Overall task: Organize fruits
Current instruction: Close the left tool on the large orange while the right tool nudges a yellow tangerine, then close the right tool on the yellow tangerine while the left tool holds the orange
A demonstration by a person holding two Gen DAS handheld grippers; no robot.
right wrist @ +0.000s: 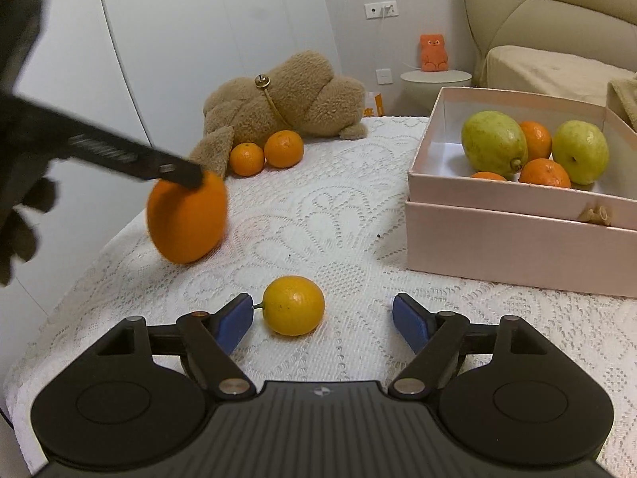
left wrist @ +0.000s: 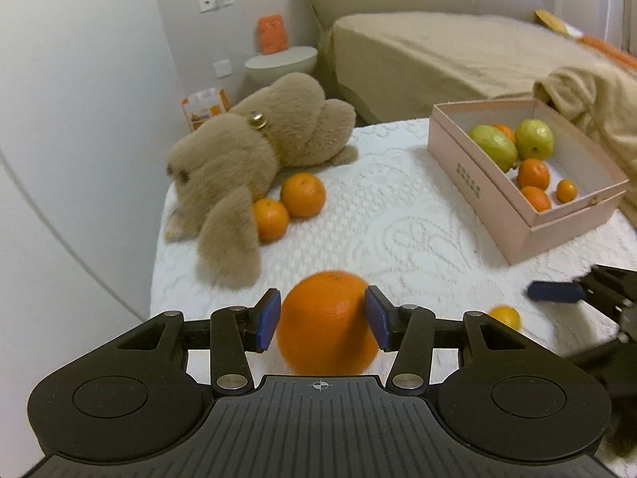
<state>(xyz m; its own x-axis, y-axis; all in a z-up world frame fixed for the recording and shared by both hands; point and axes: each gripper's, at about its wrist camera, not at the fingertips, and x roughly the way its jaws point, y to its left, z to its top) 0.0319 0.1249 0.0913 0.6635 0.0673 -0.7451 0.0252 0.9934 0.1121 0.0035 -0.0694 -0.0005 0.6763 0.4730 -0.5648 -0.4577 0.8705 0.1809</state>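
My left gripper (left wrist: 323,318) is shut on a large orange (left wrist: 327,323) and holds it above the lace-covered table; the orange also shows in the right wrist view (right wrist: 187,219). My right gripper (right wrist: 322,318) is open, with a small yellow-orange citrus (right wrist: 294,305) on the cloth between its pads, nearer the left pad. A pink box (right wrist: 517,235) at the right holds two green fruits (right wrist: 493,144) and several small oranges. Two more oranges (right wrist: 264,152) lie against a plush toy.
A brown plush dog (left wrist: 254,159) lies at the table's far left corner. The pink box also shows in the left wrist view (left wrist: 473,171). A beige sofa (left wrist: 430,51) and a small round side table (right wrist: 436,76) stand behind. The table edge drops off at the left.
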